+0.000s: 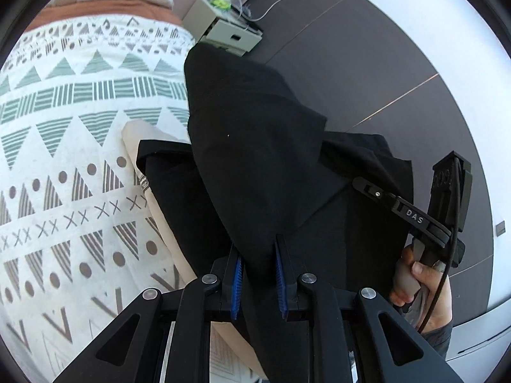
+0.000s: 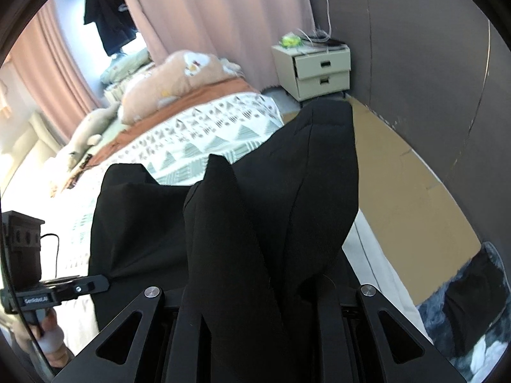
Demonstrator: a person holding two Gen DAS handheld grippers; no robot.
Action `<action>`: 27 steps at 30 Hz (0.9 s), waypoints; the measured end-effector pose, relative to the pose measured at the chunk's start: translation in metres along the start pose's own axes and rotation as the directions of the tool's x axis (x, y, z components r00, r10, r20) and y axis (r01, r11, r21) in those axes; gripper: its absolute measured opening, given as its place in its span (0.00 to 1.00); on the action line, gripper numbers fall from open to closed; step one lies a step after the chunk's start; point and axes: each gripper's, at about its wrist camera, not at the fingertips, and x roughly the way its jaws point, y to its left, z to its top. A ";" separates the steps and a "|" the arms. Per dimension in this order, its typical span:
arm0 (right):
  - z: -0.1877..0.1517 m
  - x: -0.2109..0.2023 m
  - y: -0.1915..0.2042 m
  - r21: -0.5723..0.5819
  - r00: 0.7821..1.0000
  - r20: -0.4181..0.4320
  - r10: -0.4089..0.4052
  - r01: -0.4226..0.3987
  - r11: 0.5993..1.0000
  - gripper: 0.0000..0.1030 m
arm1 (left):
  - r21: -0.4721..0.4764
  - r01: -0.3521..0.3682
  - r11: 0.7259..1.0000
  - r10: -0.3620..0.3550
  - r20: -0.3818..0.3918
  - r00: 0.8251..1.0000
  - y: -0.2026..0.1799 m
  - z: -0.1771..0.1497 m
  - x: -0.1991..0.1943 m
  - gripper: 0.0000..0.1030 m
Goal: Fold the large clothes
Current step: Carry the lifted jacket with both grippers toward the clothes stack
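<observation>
- We see in the left wrist view our left hand-held gripper (image 1: 258, 282) with its blue-padded fingers (image 1: 237, 282) clamped on a fold of the large black garment (image 1: 255, 146), which hangs in front of the lens above the bed with the white geometric-patterned cover (image 1: 64, 146).
- That same view shows the right hand (image 1: 424, 287) on its black handle at the right edge, close against the garment's side.
- In the right wrist view the black garment (image 2: 255, 223) drapes over our right hand-held gripper (image 2: 258, 303) and hides both fingers, so we cannot tell whether they are together or apart.
- Only the right wrist view shows the pink curtains (image 2: 207, 16), a dark shirt (image 2: 107, 9) hanging by the window, the peach pillows (image 2: 179, 79) at the bed's head and the brown floor (image 2: 408, 191) beside the bed.
- Both views show the cream two-drawer nightstand (image 2: 314, 70) against the dark wall, beyond the garment's upper edge.
- The left hand (image 2: 48, 341) with its device appears at the lower left of the right wrist view.
- The bed cover lies open to the left of the garment; a beige cloth (image 1: 143, 146) lies on it just beside the garment's left edge.
</observation>
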 end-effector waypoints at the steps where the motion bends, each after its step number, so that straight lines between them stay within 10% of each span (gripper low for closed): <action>1: -0.005 0.002 -0.007 0.007 1.000 -0.006 -0.009 0.009 1.000 0.17 | -0.004 0.000 1.000 0.000 -0.005 1.000 0.003 0.002 0.005 0.22; 6: -0.014 0.041 -0.057 0.180 0.992 -0.059 -0.115 0.123 0.976 0.56 | 0.047 -0.064 0.997 0.064 -0.004 0.998 0.009 0.005 0.016 0.57; 16: -0.069 -0.040 -0.095 0.311 0.994 0.029 -0.103 0.089 0.946 0.65 | 0.035 -0.031 0.999 0.030 0.022 0.999 0.023 -0.025 -0.005 0.62; 27: -0.205 -0.133 -0.121 0.459 0.989 0.102 -0.109 0.050 0.887 0.66 | 0.074 0.013 0.997 -0.010 -0.042 0.999 -0.001 -0.079 -0.007 0.62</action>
